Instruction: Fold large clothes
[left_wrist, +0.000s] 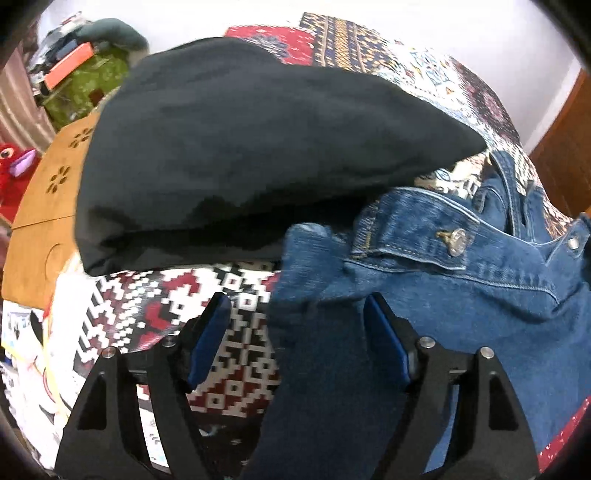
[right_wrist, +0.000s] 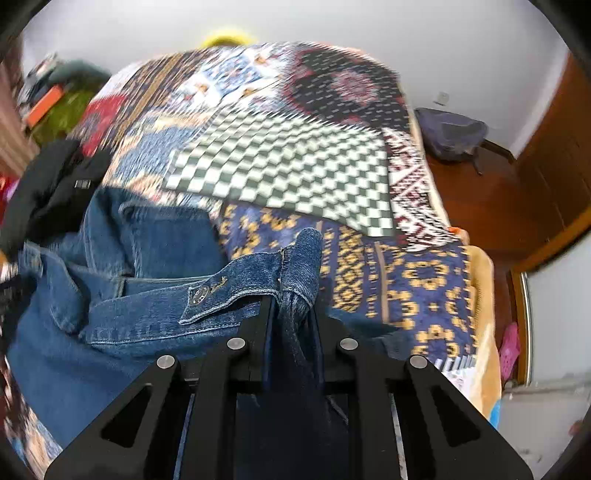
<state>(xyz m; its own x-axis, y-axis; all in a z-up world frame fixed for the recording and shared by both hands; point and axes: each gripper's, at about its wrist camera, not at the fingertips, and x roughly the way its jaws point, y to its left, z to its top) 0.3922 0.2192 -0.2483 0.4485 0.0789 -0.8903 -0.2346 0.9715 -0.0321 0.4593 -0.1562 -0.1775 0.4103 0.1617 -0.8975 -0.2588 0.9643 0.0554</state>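
Right now the blue denim garment with metal snap buttons (left_wrist: 461, 295) lies crumpled on the patchwork bedspread of many woven patterns (left_wrist: 436, 74), spread toward the right side of the bed as the left wrist camera sees it. In that view the left gripper (left_wrist: 295, 317) has its jaws well apart; a fold of dark denim runs up between the blue-padded fingers (left_wrist: 384, 332), close to the right-hand one, though whether cloth and pad touch I cannot tell. Just beyond the denim sits a folded black garment (left_wrist: 258, 147), its lower edge lifted into a shadowed lip, its right corner tapering to a point over the denim's waistband. A tan wooden board with flower-shaped cutouts (left_wrist: 44, 206) borders the bed on the left. In the right wrist view the right gripper (right_wrist: 291, 317) is clamped on a bunched edge of the denim (right_wrist: 147, 295), and a tuft of hem stands up above the closed fingers. Ahead of it the bedspread (right_wrist: 424, 288) stretches bare across a green-and-white checked panel (right_wrist: 288, 166) to the far edge, with reddish wooden flooring (right_wrist: 491, 206) beyond the right side. The black garment (right_wrist: 48, 188) lies at far left.
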